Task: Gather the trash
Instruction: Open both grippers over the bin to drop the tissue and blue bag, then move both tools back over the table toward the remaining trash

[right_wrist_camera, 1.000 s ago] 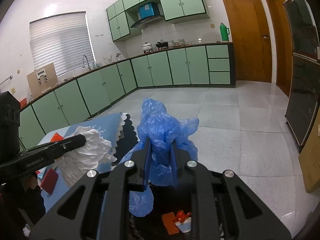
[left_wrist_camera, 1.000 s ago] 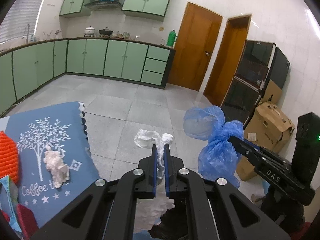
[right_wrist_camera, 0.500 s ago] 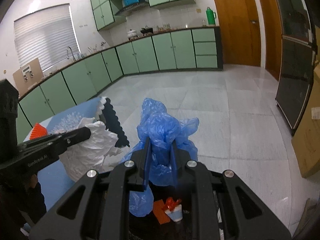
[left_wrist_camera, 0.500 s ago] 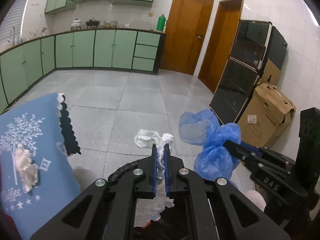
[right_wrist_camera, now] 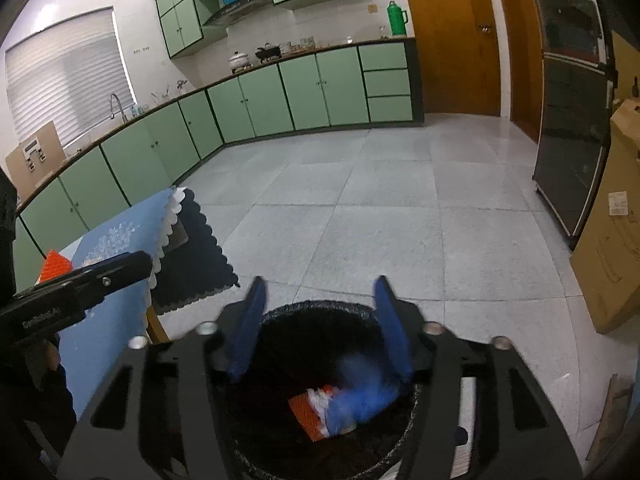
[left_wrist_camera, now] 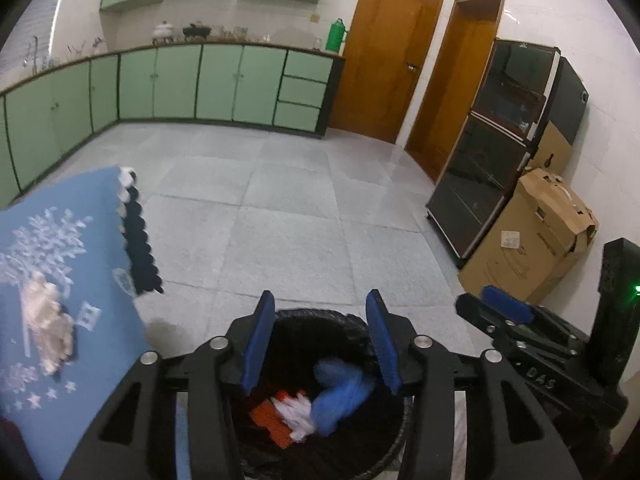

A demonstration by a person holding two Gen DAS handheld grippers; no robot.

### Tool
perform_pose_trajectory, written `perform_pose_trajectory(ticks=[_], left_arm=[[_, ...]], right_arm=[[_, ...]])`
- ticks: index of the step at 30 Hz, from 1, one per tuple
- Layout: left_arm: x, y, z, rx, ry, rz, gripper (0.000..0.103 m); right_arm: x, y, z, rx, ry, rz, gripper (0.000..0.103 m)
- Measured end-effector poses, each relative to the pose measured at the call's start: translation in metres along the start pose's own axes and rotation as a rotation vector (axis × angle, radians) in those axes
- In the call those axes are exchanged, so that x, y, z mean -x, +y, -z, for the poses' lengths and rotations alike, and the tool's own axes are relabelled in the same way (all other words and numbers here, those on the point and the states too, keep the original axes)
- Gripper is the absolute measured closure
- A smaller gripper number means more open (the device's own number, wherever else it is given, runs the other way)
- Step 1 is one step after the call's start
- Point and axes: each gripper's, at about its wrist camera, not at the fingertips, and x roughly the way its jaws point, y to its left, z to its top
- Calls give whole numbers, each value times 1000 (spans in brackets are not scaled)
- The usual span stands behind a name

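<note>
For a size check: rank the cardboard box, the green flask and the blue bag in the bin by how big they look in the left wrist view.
1. cardboard box, clearly largest.
2. blue bag, though it lies nearer the camera, so this rank is unsure.
3. green flask, smallest, but farthest away.

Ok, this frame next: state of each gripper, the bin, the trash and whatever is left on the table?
left gripper: open, nothing between the pads, jaws just opened.
right gripper: open, empty, jaws just opened.
bin: uncovered, black liner, below both grippers.
blue plastic bag: loose in the bin.
white tissue: in the bin, beside the bag.
orange piece: in the bin.
crumpled tissue: lying on the blue tablecloth.
</note>
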Motion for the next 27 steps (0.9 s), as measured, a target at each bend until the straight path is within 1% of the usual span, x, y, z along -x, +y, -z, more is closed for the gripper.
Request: perform_pose_trajectory(ticks=[1,2,3,7,12,19,24,27], left_arm=[[5,1,-1,-8,-15,-19,52],[11,4,-2,-12,-29,-38,51],[16,7,-3,-13,-38,-56,48],[38,22,-5,-10,-74,-124,37],[68,47,-2,11,-111,-219,30],[109,90,9,67,-157,-339,30],[136,125,20,113,-170,-411,30],[152,142,31,139,-175,-467,30]], right_arm=[[2,0,-1,0,-10,4,29],[6,2,-2,-2,-26,8,17],[9,3,-3,-8,-39,10,12],[14,11,-11,-20,-53,-12,10],[18,36,-16,14,-68,-54,9],[11,97,-26,89,-69,-146,9],[2,148,-34,142,-59,-215,9],[-5,180,-34,171,-45,-262,9]])
